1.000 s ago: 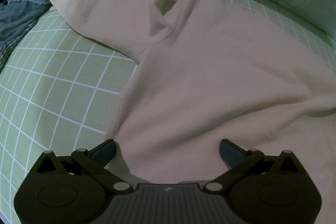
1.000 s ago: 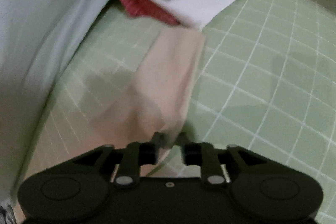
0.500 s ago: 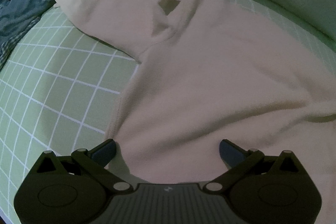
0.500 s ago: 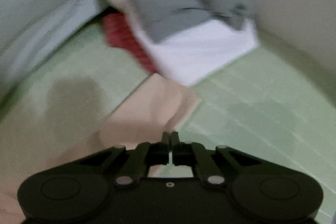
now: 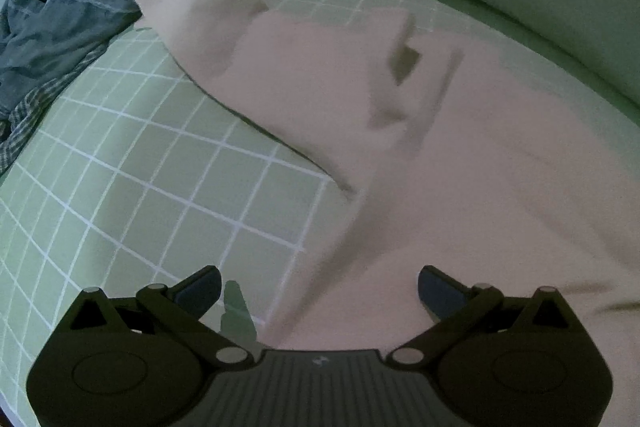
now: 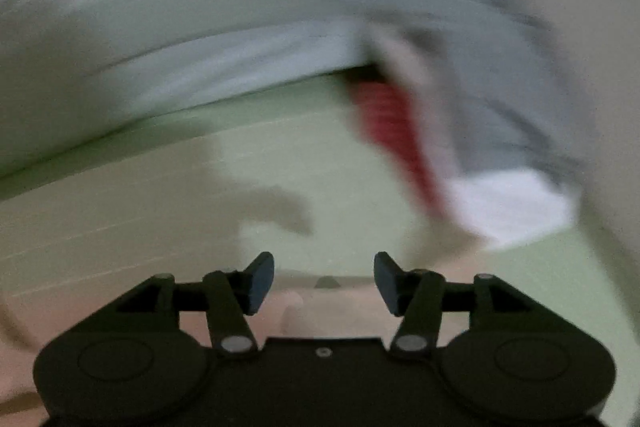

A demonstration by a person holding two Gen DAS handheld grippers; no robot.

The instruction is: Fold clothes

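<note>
While the left gripper [image 5: 319, 289] hangs with jaws wide apart and empty, the left wrist view shows the pale pink fleece sweater [image 5: 460, 163] spread on the green grid-checked bed sheet [image 5: 160, 187], one sleeve flung outward, so a sleeve fold seems in hand; through the blurred right wrist view, the right gripper [image 6: 324, 281] also stands apart and empty above pink cloth, likely needing a fresh pinch on an edge
</note>
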